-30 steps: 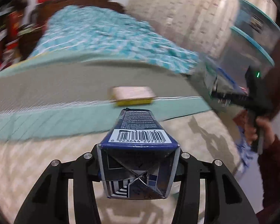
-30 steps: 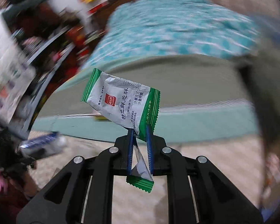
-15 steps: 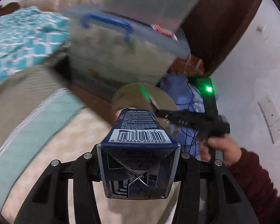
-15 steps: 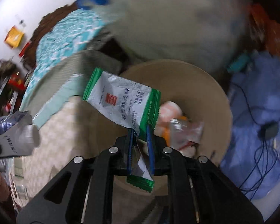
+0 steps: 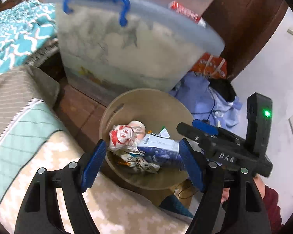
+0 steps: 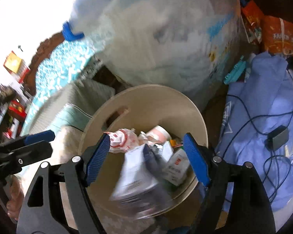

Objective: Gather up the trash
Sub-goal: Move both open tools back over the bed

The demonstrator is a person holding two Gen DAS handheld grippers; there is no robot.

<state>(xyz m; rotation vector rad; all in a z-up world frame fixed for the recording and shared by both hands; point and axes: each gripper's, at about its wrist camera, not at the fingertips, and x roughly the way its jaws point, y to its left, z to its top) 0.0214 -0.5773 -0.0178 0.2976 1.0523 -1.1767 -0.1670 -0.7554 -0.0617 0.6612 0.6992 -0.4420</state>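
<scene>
Both grippers hang over a round beige bin (image 5: pixel 125 102) beside the bed, and both pairs of jaws are opening. My left gripper (image 5: pixel 141 161) is open with nothing against its blue pads; the dark blue carton (image 5: pixel 160 153) lies below it in the bin among crumpled wrappers. My right gripper (image 6: pixel 146 159) is open too. Under it the carton (image 6: pixel 138 179) shows as a blur inside the bin (image 6: pixel 146 90), and the white snack wrapper (image 6: pixel 175 165) with a red logo lies beside it. Each gripper shows in the other's view: the right gripper (image 5: pixel 195 128), the left gripper (image 6: pixel 37 143).
A big translucent storage box (image 5: pixel 130 44) with a blue handle stands just behind the bin. Blue cloth (image 6: pixel 263 117) with black cables and a small black adapter lies to the right, orange bags (image 6: pixel 279 37) behind it. The bed's patterned cover (image 5: pixel 107 210) runs along the near left.
Both grippers swung from over the bed to over the bin. The left let go of the blue carton and the right let go of the green-and-white wrapper; both now lie in the bin.
</scene>
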